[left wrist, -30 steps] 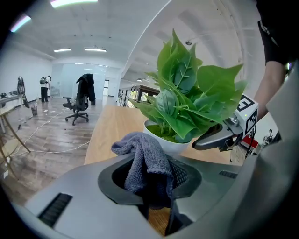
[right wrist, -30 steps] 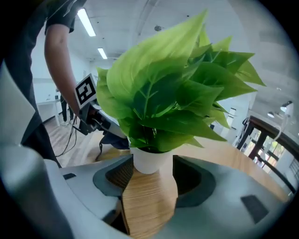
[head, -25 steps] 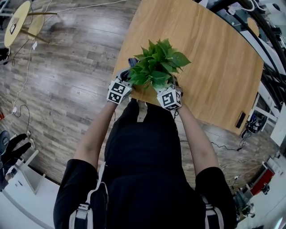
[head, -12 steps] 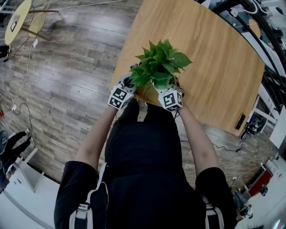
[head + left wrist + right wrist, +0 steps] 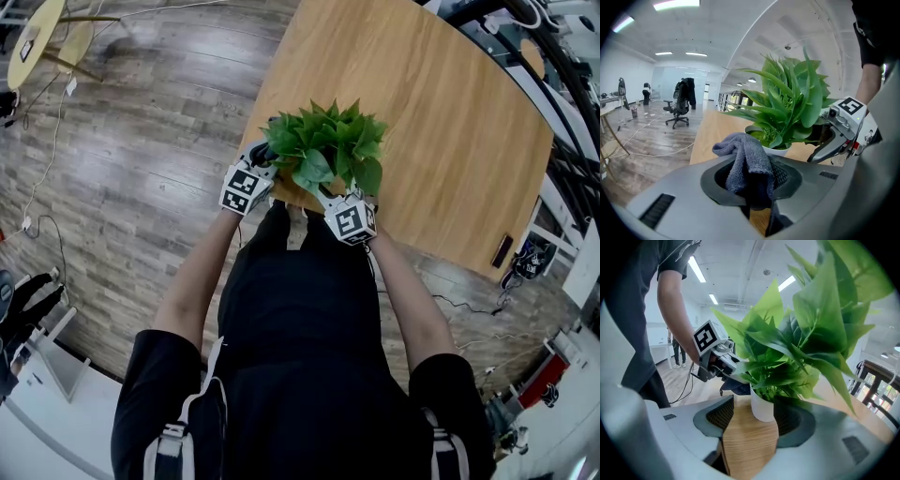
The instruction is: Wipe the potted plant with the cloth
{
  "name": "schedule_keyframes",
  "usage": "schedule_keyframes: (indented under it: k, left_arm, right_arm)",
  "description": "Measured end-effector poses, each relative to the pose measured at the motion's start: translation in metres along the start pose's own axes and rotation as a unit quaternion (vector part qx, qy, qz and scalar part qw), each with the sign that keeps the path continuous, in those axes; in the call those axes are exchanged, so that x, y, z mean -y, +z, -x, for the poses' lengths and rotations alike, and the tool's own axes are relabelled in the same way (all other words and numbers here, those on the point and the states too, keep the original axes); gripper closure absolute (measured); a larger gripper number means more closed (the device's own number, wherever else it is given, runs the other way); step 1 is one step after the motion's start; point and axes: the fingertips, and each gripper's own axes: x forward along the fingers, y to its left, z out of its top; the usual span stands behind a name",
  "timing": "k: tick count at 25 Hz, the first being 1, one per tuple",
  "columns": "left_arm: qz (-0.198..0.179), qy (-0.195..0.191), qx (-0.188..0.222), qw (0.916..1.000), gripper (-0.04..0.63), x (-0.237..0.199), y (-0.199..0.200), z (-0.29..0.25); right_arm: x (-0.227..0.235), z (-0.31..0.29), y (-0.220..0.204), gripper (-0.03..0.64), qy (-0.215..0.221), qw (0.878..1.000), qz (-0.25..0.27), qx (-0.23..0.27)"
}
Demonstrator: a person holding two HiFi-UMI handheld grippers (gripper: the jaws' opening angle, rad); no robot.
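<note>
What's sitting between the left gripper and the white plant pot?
The grey cloth, clamped in the left gripper and bunched up just before the white pot; the left gripper view shows it.

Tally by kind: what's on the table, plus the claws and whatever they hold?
Potted plant: 1, white pot, standing between the open right claw's jaws
Cloth: 1, grey, gripped in the left claw
Claw: 2, left claw and right claw
Small dark flat item: 1, at the edge of the table
Total: 5
</note>
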Motion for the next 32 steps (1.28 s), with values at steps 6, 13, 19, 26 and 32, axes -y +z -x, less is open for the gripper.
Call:
schedule_keyframes:
  k: [6, 13, 19, 26, 32]
  left_arm:
    - [-0.005, 0.013, -0.002, 0.9999, 0.469, -0.007, 0.009, -0.008]
    - [-0.042, -0.025, -0.013, 0.9987, 0.469, 0.019, 0.009, -0.011]
    - [0.004, -0.006, -0.005, 1.0000, 0.469, 0.015, 0.005, -0.010]
    - [0.018, 0.021, -0.015, 0.9995, 0.469, 0.005, -0.002, -0.010]
    - [0.027, 0.023, -0.014, 0.9993, 0.469, 0.004, 0.001, -0.011]
  right_arm:
    - [0.042, 0.002, -0.014, 0.367, -0.054, 0.998, -0.024, -0.013]
    - [0.018, -0.013, 0.004, 0.367, 0.016, 0.999, 0.052, -0.003]
    - [0.020, -0.014, 0.004, 0.367, -0.017, 1.000, 0.019, -0.003]
    - [0.014, 0.019, -0.005, 0.367, -0.028, 0.999, -0.021, 0.017]
    - [0.029, 0.008, -0.040, 0.367, -0.040, 0.997, -0.060, -0.026]
